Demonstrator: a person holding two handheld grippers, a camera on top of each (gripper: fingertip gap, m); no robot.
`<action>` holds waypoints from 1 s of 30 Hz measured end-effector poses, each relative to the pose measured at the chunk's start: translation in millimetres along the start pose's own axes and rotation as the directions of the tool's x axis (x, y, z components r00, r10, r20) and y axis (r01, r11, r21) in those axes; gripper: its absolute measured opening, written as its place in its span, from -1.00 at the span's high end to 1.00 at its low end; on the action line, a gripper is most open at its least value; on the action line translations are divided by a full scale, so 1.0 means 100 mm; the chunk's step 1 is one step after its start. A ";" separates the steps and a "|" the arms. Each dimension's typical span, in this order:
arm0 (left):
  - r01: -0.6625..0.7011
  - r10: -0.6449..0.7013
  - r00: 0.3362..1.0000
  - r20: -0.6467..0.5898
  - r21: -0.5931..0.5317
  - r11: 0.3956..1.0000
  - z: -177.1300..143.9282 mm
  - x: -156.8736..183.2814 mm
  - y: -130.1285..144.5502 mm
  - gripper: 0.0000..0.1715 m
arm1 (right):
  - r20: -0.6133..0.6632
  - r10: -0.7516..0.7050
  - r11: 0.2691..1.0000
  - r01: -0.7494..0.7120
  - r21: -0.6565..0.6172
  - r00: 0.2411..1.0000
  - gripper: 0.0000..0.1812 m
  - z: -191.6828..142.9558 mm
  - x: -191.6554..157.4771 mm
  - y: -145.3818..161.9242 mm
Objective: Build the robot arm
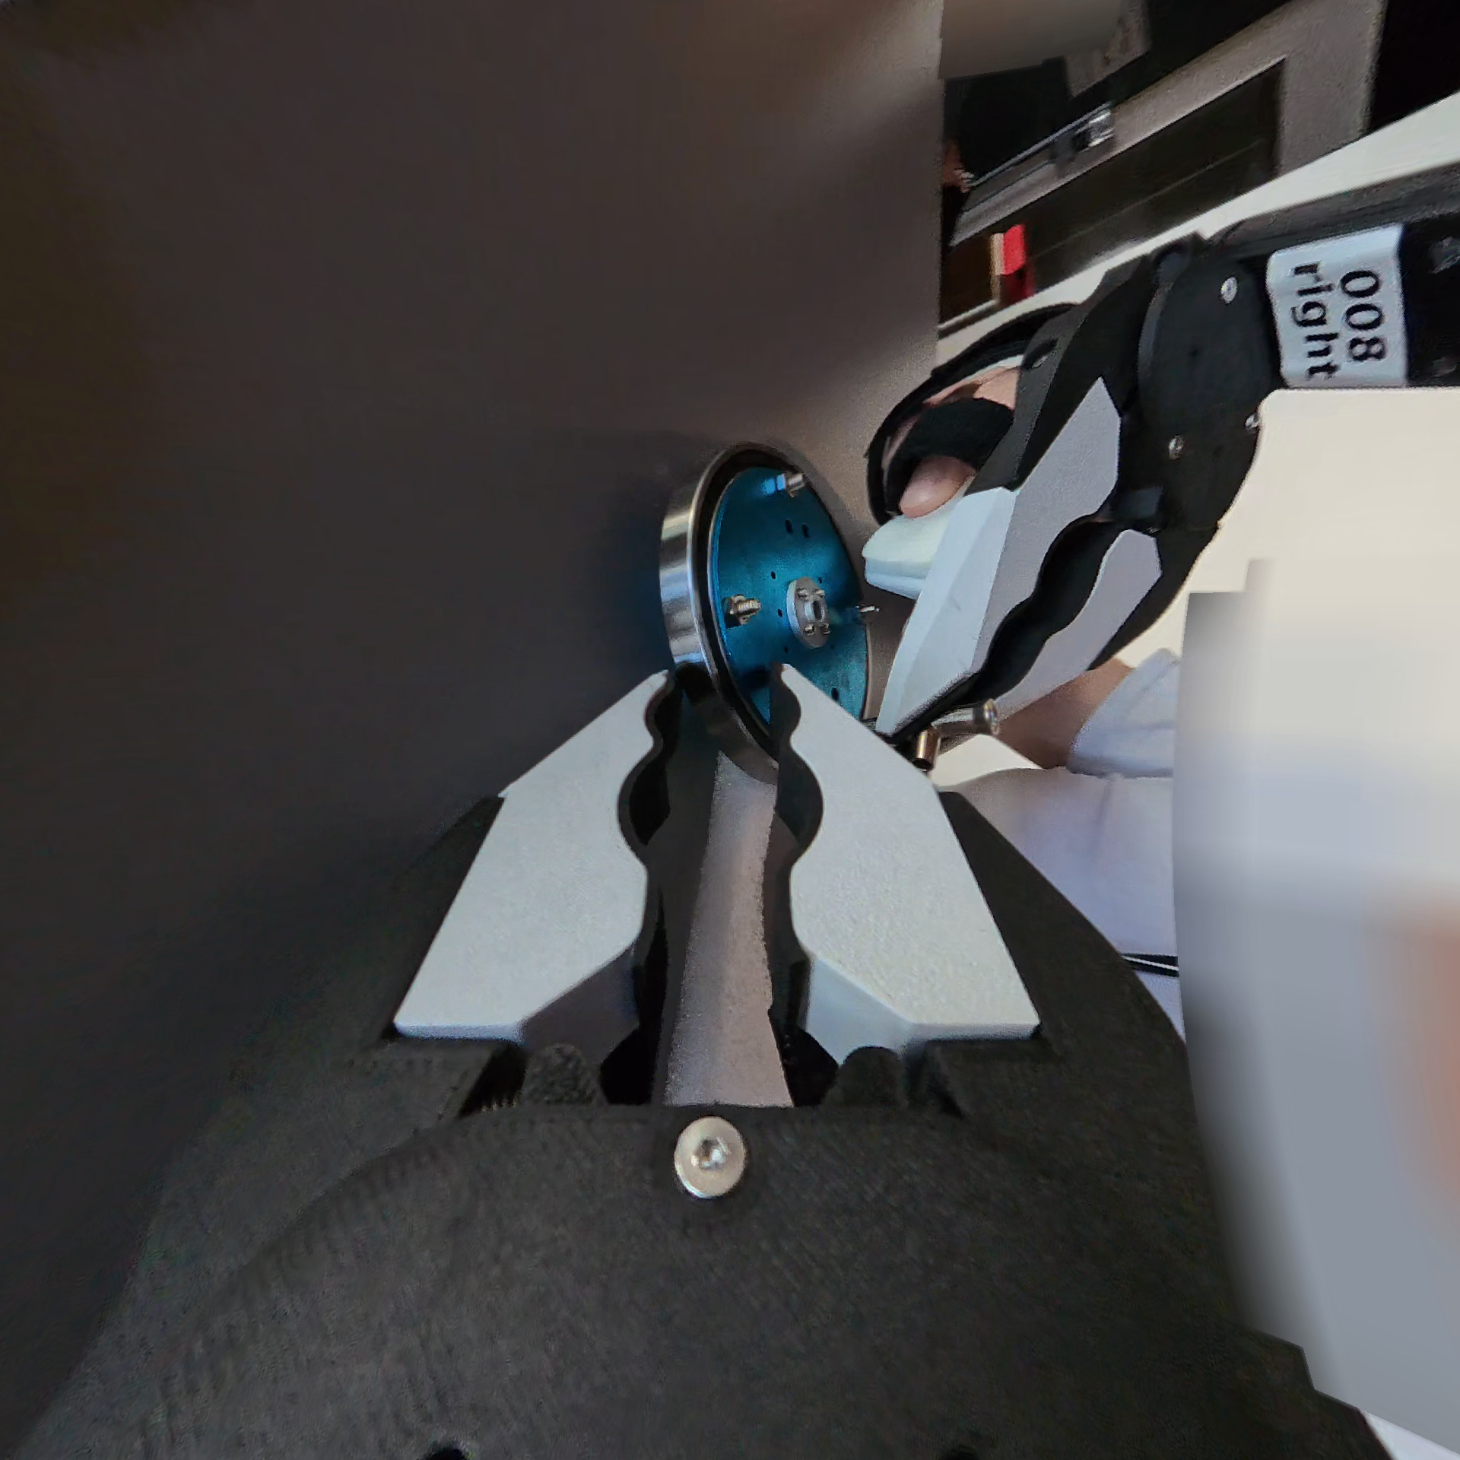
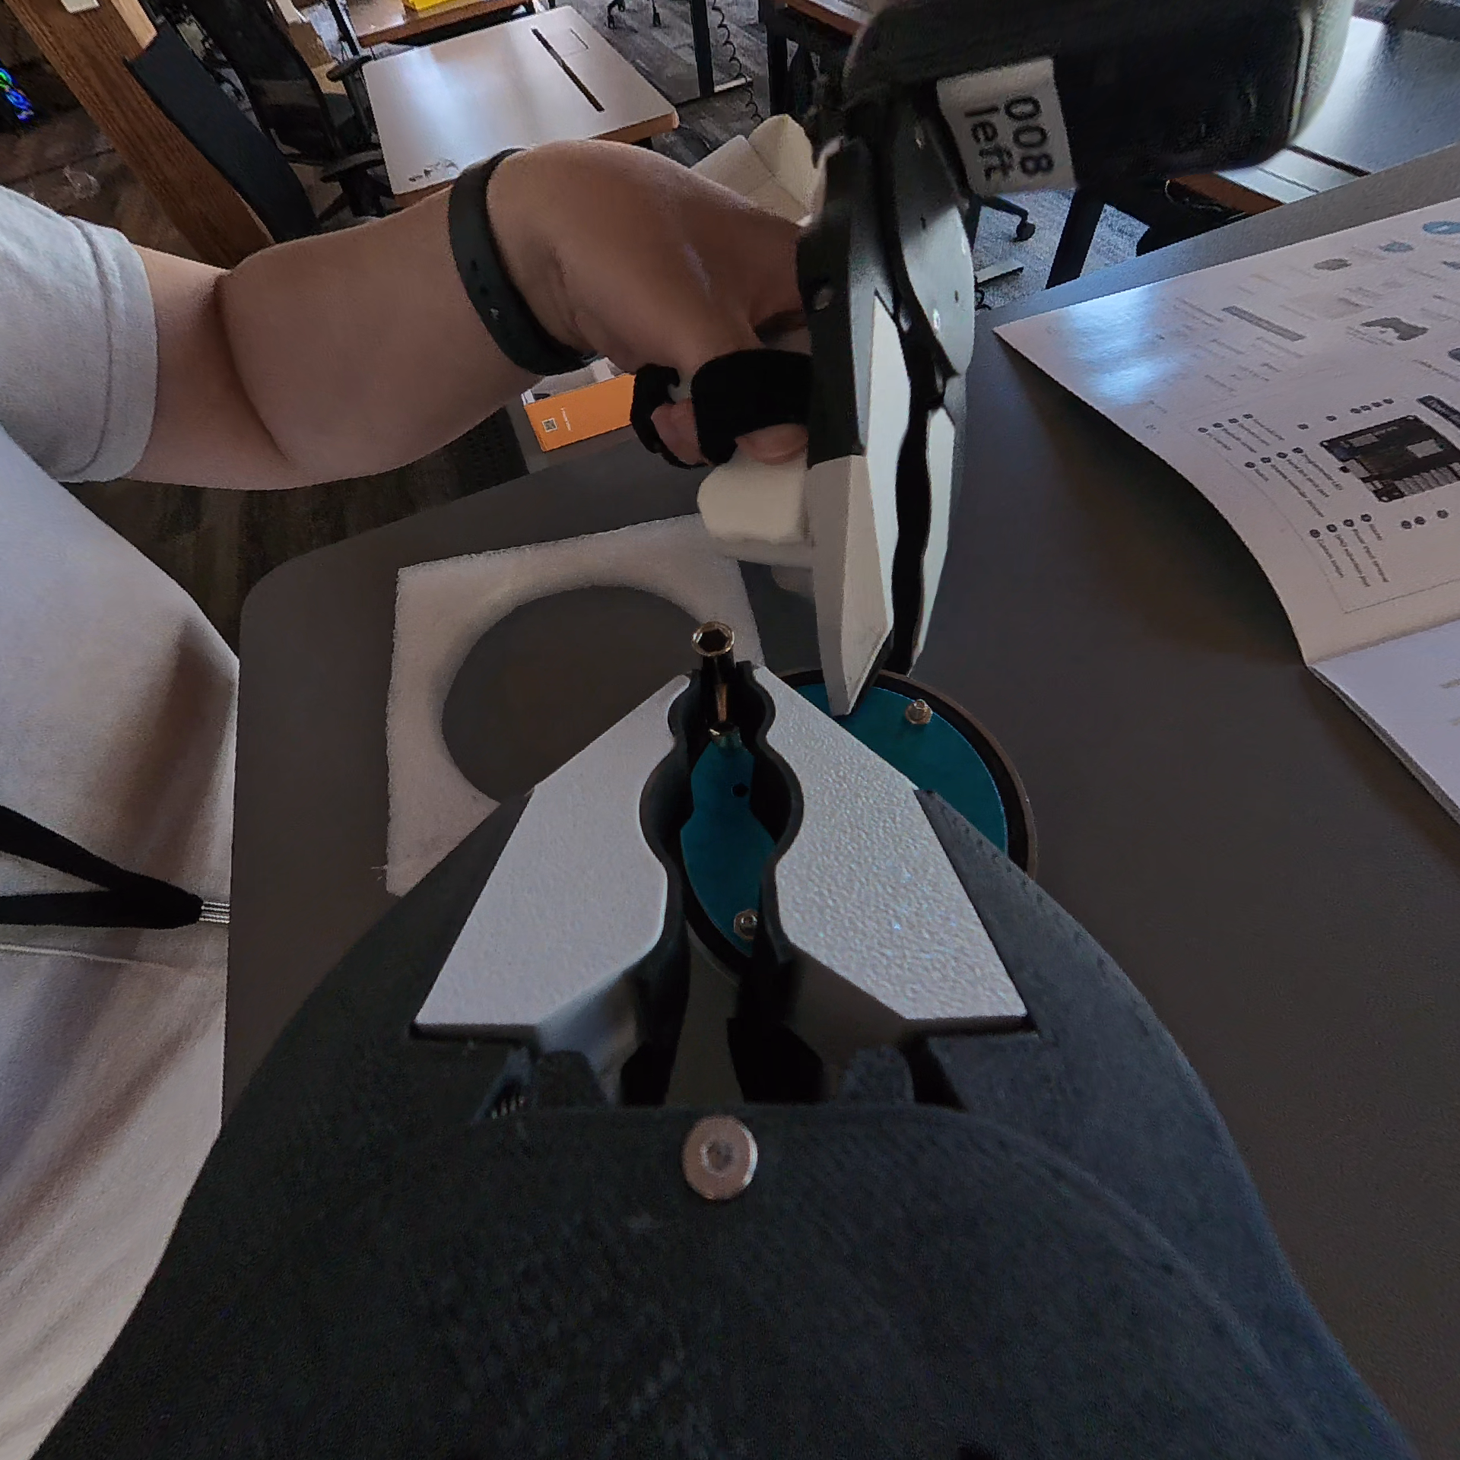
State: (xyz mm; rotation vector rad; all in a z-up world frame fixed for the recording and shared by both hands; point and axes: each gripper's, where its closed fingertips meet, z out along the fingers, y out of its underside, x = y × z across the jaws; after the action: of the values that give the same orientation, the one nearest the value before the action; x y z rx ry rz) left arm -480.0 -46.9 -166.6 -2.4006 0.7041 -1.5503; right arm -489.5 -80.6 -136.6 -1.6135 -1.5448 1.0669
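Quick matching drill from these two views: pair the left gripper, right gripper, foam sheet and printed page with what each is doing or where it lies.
1 left gripper
2 right gripper
3 foam sheet
4 printed page

a lies open at the table's far right
b clamps the blue disc's rim
c pinches a small hex standoff
d has a round cutout

Pairs: 1-b, 2-c, 3-d, 4-a

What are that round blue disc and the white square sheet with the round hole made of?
The round blue disc looks like metal with a matte coloured, maybe anodised, finish; small screws stand in it and a shiny silver metal rim rings it. The white square sheet with the round hole looks like soft packing foam: fuzzy surface, rough cut edges.
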 end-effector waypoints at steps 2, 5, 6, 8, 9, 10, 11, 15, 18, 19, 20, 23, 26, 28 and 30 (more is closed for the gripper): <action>0.070 -0.071 0.995 -0.076 -0.013 0.997 0.00 0.01 0.00 0.78 | 0.006 0.002 1.000 -0.003 0.006 1.000 0.93 0.00 0.00 0.00; 0.092 -0.094 0.987 -0.129 -0.024 0.996 -0.01 0.02 0.00 0.82 | 0.014 0.005 1.000 -0.005 0.011 1.000 0.93 0.01 0.00 -0.01; 0.094 -0.097 0.986 -0.135 -0.025 0.995 -0.01 0.03 0.00 0.82 | 0.015 0.005 1.000 -0.006 0.011 1.000 0.93 0.02 0.00 -0.01; 0.102 -0.105 0.984 -0.142 -0.028 0.994 -0.01 0.02 0.00 0.82 | 0.006 -0.005 1.000 0.005 0.009 1.000 0.92 0.02 0.00 -0.01; 0.103 -0.106 0.984 -0.146 -0.029 0.994 -0.01 0.02 0.00 0.82 | 0.002 -0.014 1.000 0.014 0.006 1.000 0.93 0.02 -0.01 -0.01; 0.105 -0.108 0.983 -0.146 -0.029 0.994 -0.02 0.02 0.01 0.82 | -0.004 -0.020 1.000 0.020 0.003 1.000 0.93 0.02 -0.01 -0.01; 0.109 -0.113 0.983 -0.144 -0.035 0.993 -0.02 0.02 0.02 0.82 | -0.006 -0.020 1.000 0.020 -0.001 1.000 0.92 0.03 -0.01 0.00; 0.119 -0.124 0.981 -0.148 -0.045 0.992 -0.02 0.02 0.03 0.82 | 0.006 0.012 1.000 -0.012 -0.005 1.000 0.91 0.02 -0.03 -0.02; 0.119 -0.124 0.981 -0.146 -0.042 0.992 -0.02 0.01 0.02 0.82 | 0.005 0.011 0.999 -0.011 0.033 1.000 0.90 -0.01 -0.04 -0.10; 0.118 -0.123 0.982 -0.147 -0.042 0.992 -0.02 0.01 0.03 0.82 | 0.001 0.008 0.999 -0.008 0.033 1.000 0.92 -0.02 -0.04 -0.11; 0.117 -0.122 0.982 -0.147 -0.041 0.992 -0.02 0.01 0.02 0.82 | -0.010 0.004 1.000 -0.004 0.020 1.000 0.92 -0.02 -0.02 -0.10; 0.116 -0.121 0.982 -0.147 -0.041 0.992 -0.02 0.01 0.02 0.82 | -0.014 0.006 1.000 -0.006 0.012 1.000 0.92 -0.04 -0.01 -0.07; 0.115 -0.119 0.982 -0.144 -0.041 0.993 -0.01 0.01 0.03 0.83 | -0.021 0.004 1.000 -0.004 0.010 1.000 0.92 -0.03 -0.02 -0.06; 0.116 -0.120 0.982 -0.142 -0.040 0.992 -0.01 0.00 0.03 0.83 | -0.042 0.004 1.000 -0.004 0.005 0.999 0.93 -0.03 -0.01 -0.05; 0.115 -0.119 0.983 -0.142 -0.038 0.993 -0.01 0.00 0.03 0.83 | -0.068 0.010 1.000 -0.011 -0.008 0.998 0.92 -0.02 -0.01 -0.04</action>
State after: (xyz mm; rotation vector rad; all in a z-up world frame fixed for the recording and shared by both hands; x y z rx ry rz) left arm -481.9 -49.2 -166.8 -2.4091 0.6267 -1.7871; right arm -489.6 -81.2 -131.5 -1.6482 -1.5000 1.0019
